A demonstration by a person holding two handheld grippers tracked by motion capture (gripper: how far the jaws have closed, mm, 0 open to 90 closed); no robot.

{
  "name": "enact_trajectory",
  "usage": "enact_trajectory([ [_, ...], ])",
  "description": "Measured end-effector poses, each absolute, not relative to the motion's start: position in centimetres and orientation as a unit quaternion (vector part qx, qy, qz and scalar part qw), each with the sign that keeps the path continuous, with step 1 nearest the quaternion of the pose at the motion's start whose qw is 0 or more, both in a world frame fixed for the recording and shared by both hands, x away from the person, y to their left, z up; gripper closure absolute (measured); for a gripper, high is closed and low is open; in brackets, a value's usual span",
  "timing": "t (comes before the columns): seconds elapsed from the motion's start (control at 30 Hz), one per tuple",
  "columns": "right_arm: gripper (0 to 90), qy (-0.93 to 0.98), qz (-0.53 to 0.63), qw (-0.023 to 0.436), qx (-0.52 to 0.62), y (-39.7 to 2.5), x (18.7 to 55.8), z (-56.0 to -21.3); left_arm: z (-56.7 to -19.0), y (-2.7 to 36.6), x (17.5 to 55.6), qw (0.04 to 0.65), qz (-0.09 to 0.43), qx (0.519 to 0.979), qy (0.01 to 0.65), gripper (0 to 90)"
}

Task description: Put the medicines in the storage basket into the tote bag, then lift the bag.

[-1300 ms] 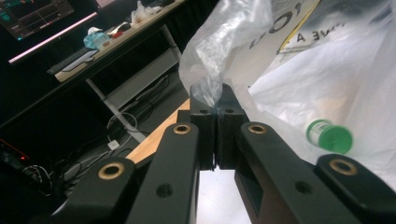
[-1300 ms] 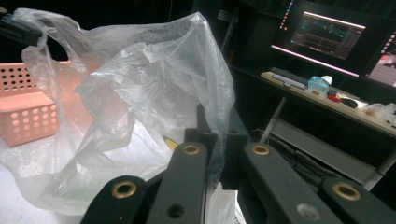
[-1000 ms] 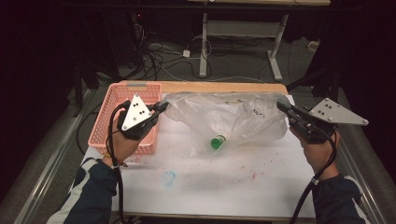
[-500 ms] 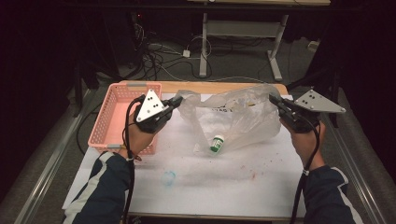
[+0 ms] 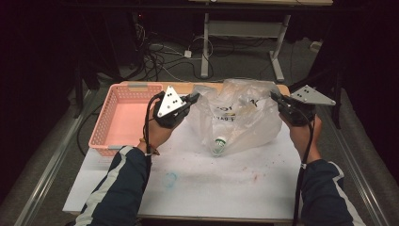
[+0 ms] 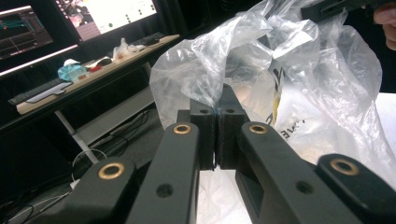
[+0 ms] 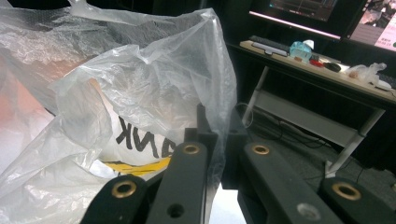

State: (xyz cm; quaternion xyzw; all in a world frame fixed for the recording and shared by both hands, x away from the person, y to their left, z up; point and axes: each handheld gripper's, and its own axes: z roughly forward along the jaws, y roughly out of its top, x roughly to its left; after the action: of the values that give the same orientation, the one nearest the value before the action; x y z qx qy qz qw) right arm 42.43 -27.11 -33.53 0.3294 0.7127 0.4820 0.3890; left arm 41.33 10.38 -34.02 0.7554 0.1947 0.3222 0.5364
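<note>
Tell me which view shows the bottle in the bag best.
The high view: the bottle lies low inside the clear plastic bag, cap toward the camera, above the table. The left tool view and right tool view show crumpled bag film and its print; no bottle is discernible there.

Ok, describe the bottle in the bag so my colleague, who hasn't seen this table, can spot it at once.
Start at the white table, with the pink basket at its left. To the basket's right, the left gripper and right gripper hold up a clear plastic bag. The bottle lies at the bag's lower edge, small, clear, green-capped: the one solid item inside.
</note>
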Motion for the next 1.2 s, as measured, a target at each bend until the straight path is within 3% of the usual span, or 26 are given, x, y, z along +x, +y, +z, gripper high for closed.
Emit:
enact_trajectory([
  [0.43, 90.0, 0.722, 0.472, 0.386, 0.329, -25.8, 44.5, -34.3, -33.6, 9.1, 43.8, 0.54, 0.323, 0.744, 0.226, 85.9],
  [0.73, 90.0, 0.705, 0.532, 0.361, 0.299, -24.7, 42.9, -29.1, -27.9, 10.2, 42.2, 0.571, 0.36, 0.707, 0.209, 86.0],
  [0.9, 90.0, 0.704, 0.534, 0.378, 0.276, -23.7, 42.7, -25.9, -25.1, 9.5, 42.0, 0.584, 0.369, 0.697, 0.195, 86.0],
  [1.03, 90.0, 0.7, 0.531, 0.39, 0.277, -23.6, 43.1, -24.7, -24.7, 8.9, 42.5, 0.574, 0.371, 0.705, 0.19, 85.9],
  [1.2, 90.0, 0.698, 0.517, 0.383, 0.313, -23.8, 45.3, -26.0, -26.1, 8.3, 44.1, 0.565, 0.353, 0.714, 0.216, 85.6],
])
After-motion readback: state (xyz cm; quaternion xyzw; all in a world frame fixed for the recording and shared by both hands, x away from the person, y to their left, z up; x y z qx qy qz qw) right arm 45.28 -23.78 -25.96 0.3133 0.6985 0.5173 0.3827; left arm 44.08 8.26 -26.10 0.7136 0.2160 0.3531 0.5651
